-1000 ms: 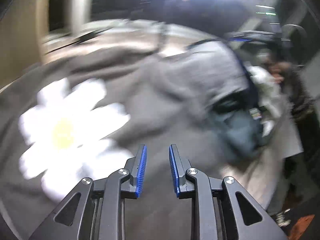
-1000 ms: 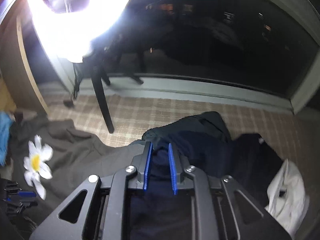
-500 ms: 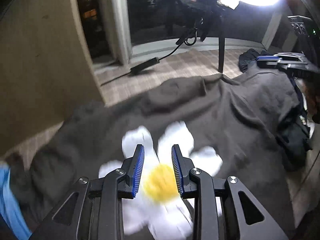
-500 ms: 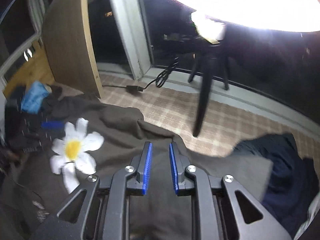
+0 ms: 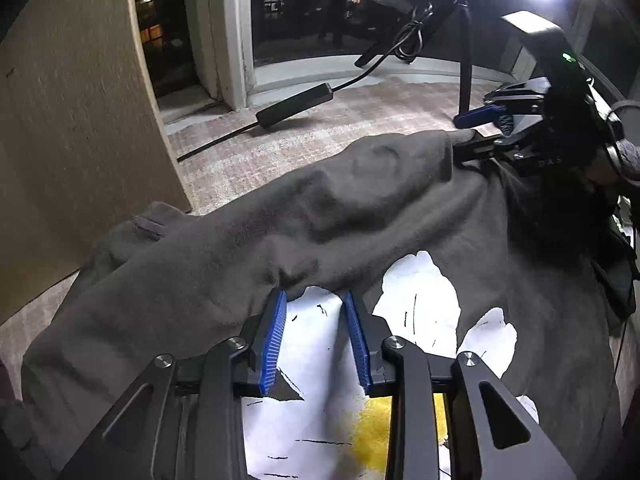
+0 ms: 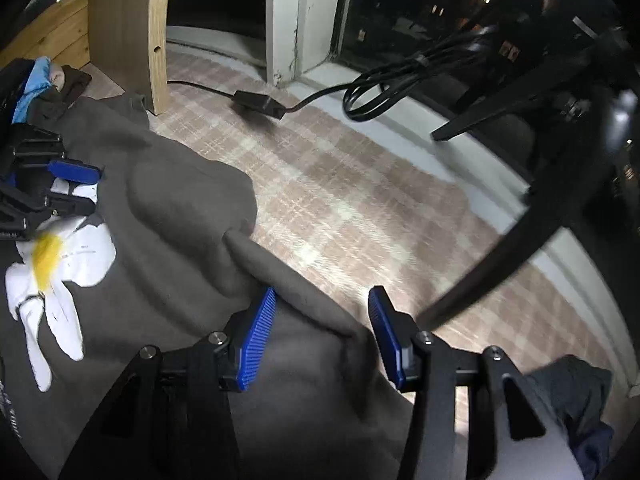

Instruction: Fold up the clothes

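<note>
The grey daisy sweatshirt (image 5: 248, 240) is spread on the checked floor (image 6: 360, 208), not yet folded; the left tool (image 5: 314, 312) is open over the daisy print (image 5: 420, 312); the right tool (image 6: 320, 320) is open around a raised fold. Next, an edge must be pinched and lifted over.

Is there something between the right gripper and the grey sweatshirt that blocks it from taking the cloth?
Nothing visible stands in the way. The right gripper is open and already at the grey sweatshirt, with a raised fold of the cloth lying between its blue fingers. The tripod leg passes beside it, over the checked floor, not across the cloth.
</note>
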Demonstrator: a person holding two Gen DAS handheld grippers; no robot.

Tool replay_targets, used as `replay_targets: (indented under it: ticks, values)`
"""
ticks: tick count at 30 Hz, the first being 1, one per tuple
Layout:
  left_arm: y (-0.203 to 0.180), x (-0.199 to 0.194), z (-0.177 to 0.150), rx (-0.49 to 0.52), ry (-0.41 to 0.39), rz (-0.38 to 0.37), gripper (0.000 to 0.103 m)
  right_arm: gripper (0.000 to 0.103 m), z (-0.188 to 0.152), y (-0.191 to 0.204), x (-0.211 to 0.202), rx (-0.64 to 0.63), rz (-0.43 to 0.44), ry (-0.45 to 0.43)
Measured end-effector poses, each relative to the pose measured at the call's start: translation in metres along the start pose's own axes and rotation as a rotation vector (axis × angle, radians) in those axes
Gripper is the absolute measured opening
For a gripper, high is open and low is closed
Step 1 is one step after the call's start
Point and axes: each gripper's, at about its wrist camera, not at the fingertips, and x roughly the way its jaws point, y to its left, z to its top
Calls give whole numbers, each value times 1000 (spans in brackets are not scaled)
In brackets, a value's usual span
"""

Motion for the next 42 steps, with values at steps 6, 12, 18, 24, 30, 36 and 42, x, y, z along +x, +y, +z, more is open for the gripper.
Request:
replay_targets:
  ticks: [6, 12, 18, 24, 30, 36, 42]
  values:
    - [-2, -1, -5, 9, -41, -20, 40, 4, -13, -18, -28, 184, -30, -86]
    - [6, -9, -5, -31, -16, -6, 39, 42, -18, -3, -23, 122, -182, 19]
    - [53, -89, -34, -136, -71, 157, 40, 44, -25, 2, -43, 160, -127, -4]
    - [105, -169, -80, -258, -58, 338, 41, 45, -33, 7, -61, 192, -75, -20]
    - [111, -215, -128, -273, -42, 344, 48, 45, -39, 35, -98, 220, 18, -89]
    - [94, -210, -166, -307, -23, 257, 48, 46, -34, 83, -139, 241, 171, -172]
    - [94, -193, -152, -290, -65, 275, 48, 46, 46, 169, -128, 97, 239, -185]
